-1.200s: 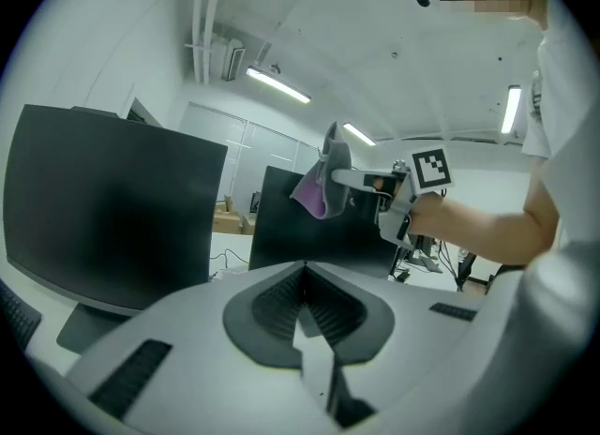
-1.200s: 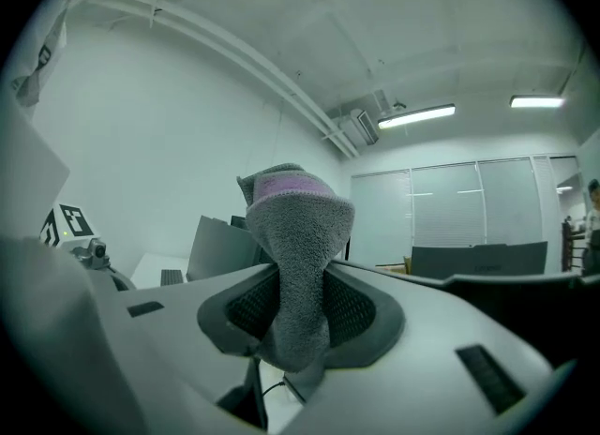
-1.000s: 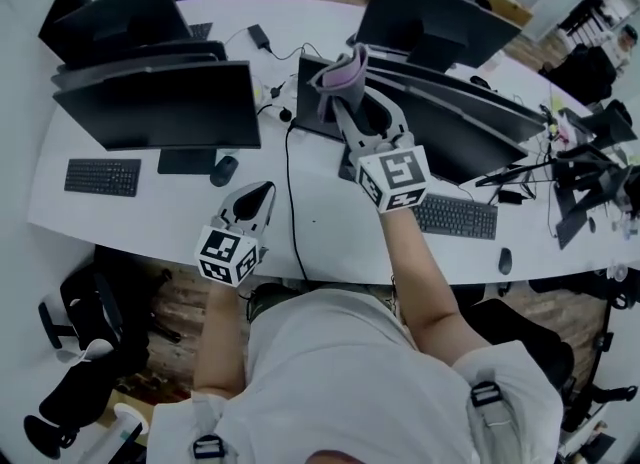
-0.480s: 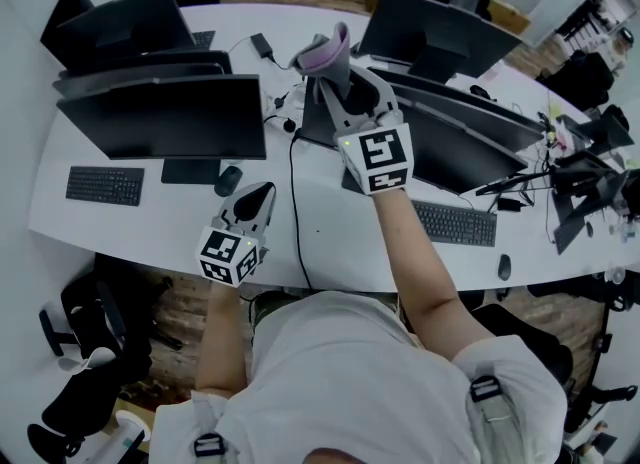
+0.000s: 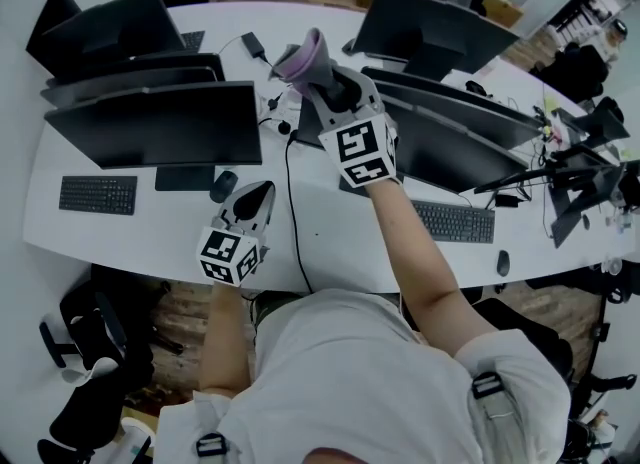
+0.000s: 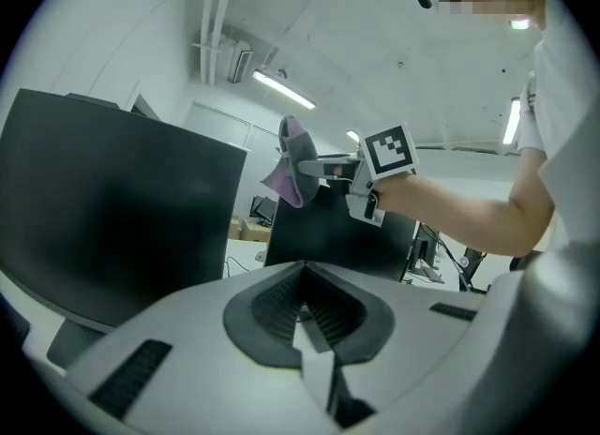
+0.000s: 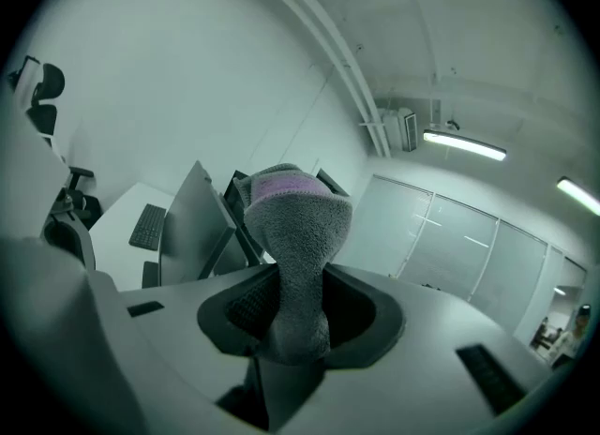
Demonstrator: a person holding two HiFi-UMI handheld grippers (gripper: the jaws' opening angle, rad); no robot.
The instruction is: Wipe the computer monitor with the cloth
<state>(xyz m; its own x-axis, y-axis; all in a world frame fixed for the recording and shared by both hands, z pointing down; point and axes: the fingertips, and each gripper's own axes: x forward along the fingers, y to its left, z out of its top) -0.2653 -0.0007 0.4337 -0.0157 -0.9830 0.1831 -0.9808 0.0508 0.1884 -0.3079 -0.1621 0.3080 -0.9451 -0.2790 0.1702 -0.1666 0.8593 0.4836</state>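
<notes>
Seen from the head camera, a person stands at a white curved desk (image 5: pixel 330 237) crowded with dark monitors and keyboards. The right gripper (image 5: pixel 322 84) is held high over the middle of the desk, and its jaws are clamped on a grey and lilac cloth (image 5: pixel 303 55). The cloth is pinched at its waist, and a bunched wad stands out past the jaw tips toward 11 o'clock. No screen appears to be touched by the cloth; it is carried in the air, just in front of the upper edge of the central monitor (image 6: pixel 328 236), with a larger monitor (image 5: pixel 155 124) at 9 o'clock from it.

The left gripper (image 5: pixel 250 204) is held low near the front edge of the desk, at about 7 o'clock from the right gripper. Its jaws are closed together and nothing is held between them.

The step in hand is judged to be the approach: the cloth has been grasped, but wiping has not yet been started. For the next move, the wad would need to be brought flat against a screen face and drawn across it with light pressure, so that the screen is not tipped back.
</notes>
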